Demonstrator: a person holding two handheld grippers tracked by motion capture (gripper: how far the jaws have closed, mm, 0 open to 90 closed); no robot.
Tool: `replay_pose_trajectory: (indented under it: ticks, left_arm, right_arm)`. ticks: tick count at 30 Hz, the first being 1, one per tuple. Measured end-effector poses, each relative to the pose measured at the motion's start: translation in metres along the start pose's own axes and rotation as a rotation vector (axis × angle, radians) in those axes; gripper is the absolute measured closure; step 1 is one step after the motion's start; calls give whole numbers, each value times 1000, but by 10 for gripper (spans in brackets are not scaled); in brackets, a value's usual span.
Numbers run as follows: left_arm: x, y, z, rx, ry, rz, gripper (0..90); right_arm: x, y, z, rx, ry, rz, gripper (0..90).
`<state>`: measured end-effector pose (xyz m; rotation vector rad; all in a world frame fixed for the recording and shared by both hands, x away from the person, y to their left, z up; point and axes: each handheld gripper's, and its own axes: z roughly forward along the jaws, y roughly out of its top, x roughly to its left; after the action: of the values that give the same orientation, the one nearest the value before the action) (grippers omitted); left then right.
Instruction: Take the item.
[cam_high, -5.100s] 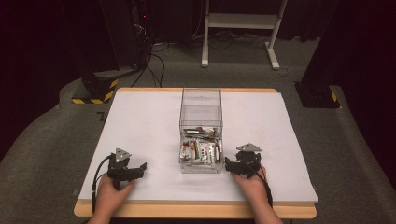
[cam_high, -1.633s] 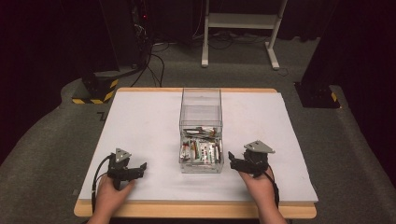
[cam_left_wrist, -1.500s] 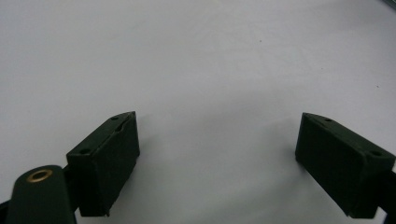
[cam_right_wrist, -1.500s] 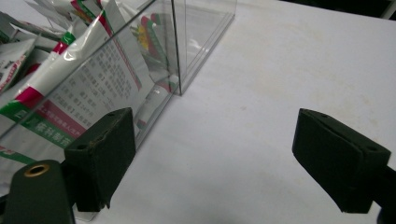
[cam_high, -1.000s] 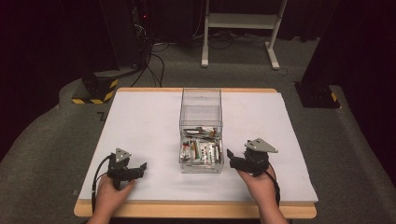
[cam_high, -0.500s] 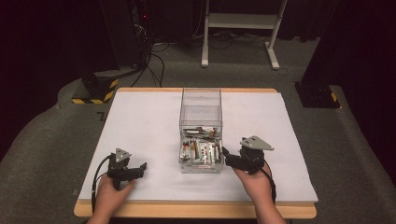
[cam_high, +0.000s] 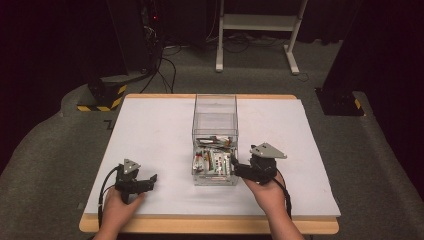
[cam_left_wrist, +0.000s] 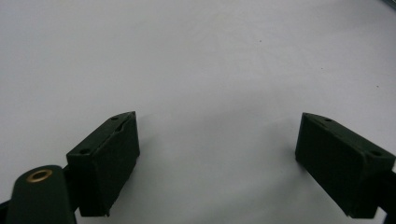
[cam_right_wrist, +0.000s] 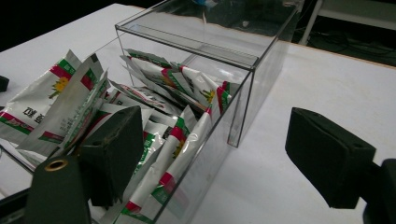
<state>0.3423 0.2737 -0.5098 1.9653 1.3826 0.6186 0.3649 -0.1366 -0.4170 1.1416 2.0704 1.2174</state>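
Resting at the near left of the table (cam_high: 150, 125), the left gripper (cam_high: 145, 181) lies low over bare white surface with its jaws spread wide and nothing between them; the left gripper view confirms only blank tabletop ahead. To the right, near the table's middle, the right gripper (cam_high: 234, 164) is held at the near right corner of the clear box (cam_high: 215, 107), jaws also wide apart and empty. In the right gripper view one jaw sits on the inner side of the transparent wall, among the sachets (cam_right_wrist: 154, 112), while the other stands outside it over the table, so the wall runs between them.

That straddle is the main risk, as I judge it. If the jaws close from here they would clamp the wall, not a packet, and could tip or drag the light box. The sachets stand loosely packed and leaning at the near end of the box, overlapping one another; a grab among them could catch several at once, or crease one and let it slip out when lifted. The slick wrappers may also slide between the pads.

Farther off, the far half of the box looks empty, and beyond the table edge lie cables (cam_high: 160, 75) and a white stand (cam_high: 257, 22) on the floor.
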Motion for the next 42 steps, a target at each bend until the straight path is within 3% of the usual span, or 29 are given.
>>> replay_pose_trajectory:
  ticks: [16, 27, 36, 42]
  left_arm:
    - [0, 0, 0, 0, 0, 0, 137]
    - [0, 0, 0, 0, 0, 0, 137]
    - [0, 0, 0, 0, 0, 0, 137]
    - [0, 0, 0, 0, 0, 0, 137]
  right_arm:
    - [23, 3, 6, -4, 66, -24, 274]
    - [40, 1, 9, 7, 97, -29, 264]
    - [50, -1, 11, 17, 143, -34, 334]
    - [56, -2, 11, 7, 165, -33, 430]
